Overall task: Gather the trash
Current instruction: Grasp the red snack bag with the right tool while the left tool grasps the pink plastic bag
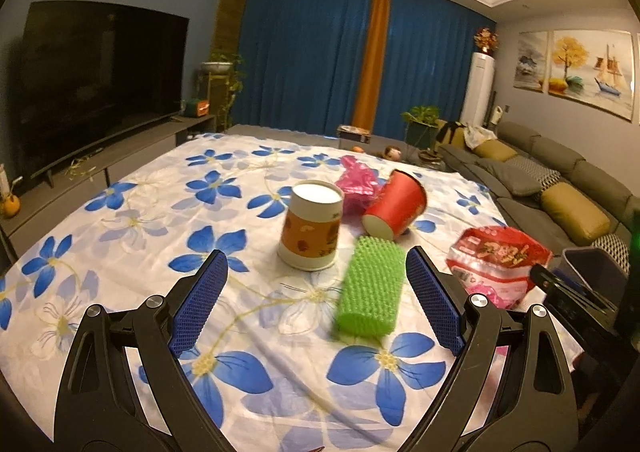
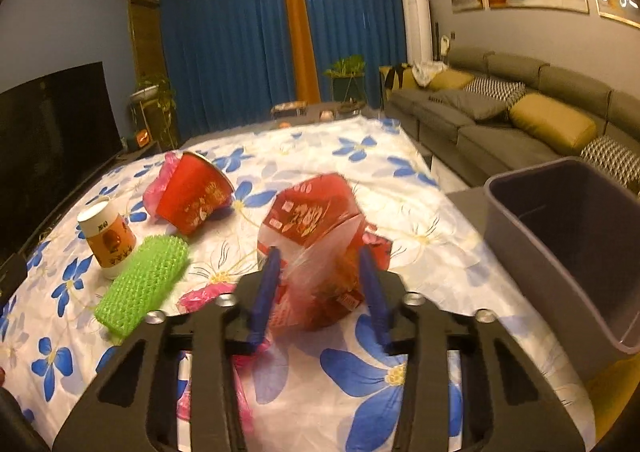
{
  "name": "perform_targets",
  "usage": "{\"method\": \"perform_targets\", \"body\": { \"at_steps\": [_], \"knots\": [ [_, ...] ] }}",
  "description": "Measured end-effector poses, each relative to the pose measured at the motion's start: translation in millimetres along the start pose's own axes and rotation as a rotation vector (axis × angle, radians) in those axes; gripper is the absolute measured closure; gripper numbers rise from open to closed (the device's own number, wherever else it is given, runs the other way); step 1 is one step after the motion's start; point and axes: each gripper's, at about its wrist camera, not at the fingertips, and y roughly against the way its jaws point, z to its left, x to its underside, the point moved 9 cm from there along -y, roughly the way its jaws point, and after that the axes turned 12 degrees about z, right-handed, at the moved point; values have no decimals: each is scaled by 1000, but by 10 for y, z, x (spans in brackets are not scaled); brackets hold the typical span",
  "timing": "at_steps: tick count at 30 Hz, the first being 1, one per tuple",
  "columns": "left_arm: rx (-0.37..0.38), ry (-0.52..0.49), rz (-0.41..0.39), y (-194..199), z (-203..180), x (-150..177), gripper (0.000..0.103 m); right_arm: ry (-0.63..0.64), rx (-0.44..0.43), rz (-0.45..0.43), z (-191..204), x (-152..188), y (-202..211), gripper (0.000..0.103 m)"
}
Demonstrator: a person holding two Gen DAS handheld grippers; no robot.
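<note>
My right gripper (image 2: 320, 284) is clamped on a red and clear snack bag (image 2: 316, 236), which sits in the middle of the right wrist view; the blue pads (image 2: 266, 292) press into its crinkled plastic on both sides. The same bag (image 1: 496, 264) shows at the right edge of the left wrist view. No earlier picture is at hand, so I speak only of the grip as it stands.

My left gripper (image 1: 316, 300) is spread wide, nothing between its fingers (image 1: 200, 300). It hangs low over the flowered cloth (image 1: 140, 212), and a green bumpy foam sleeve (image 1: 370, 288) lies on the cloth just inside the right finger, slightly blurred; I cannot tell whether they touch.

Above the sleeve in the left view, a cream and orange paper cup (image 1: 312, 228) stands upside down. Right of it a red cup (image 1: 396, 208) lies tipped on its side, leaning against a pink plastic bag (image 1: 356, 184).

In the right wrist view a grey bin (image 2: 560, 252) sits at the right edge of the frame, beside the cloth, its mouth open toward me. A scrap of pink plastic (image 2: 204, 298) lies on the cloth at lower left of my right gripper.
</note>
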Motion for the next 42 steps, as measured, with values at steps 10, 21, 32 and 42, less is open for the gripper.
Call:
{"method": "perform_targets", "body": {
  "at_steps": [10, 21, 32, 42],
  "knots": [
    [117, -108, 13, -11, -476, 98, 14, -1, 17, -45, -100, -8, 125, 97],
    [272, -219, 125, -241, -1156, 307, 14, -21, 82, -190, -502, -12, 789, 98],
    [318, -236, 267, -641, -1435, 410, 33, -32, 80, -228, -651, 41, 1018, 98],
    [327, -267, 375, -860, -1525, 593, 63, -39, 90, -233, -737, 57, 1065, 98]
  ]
}}
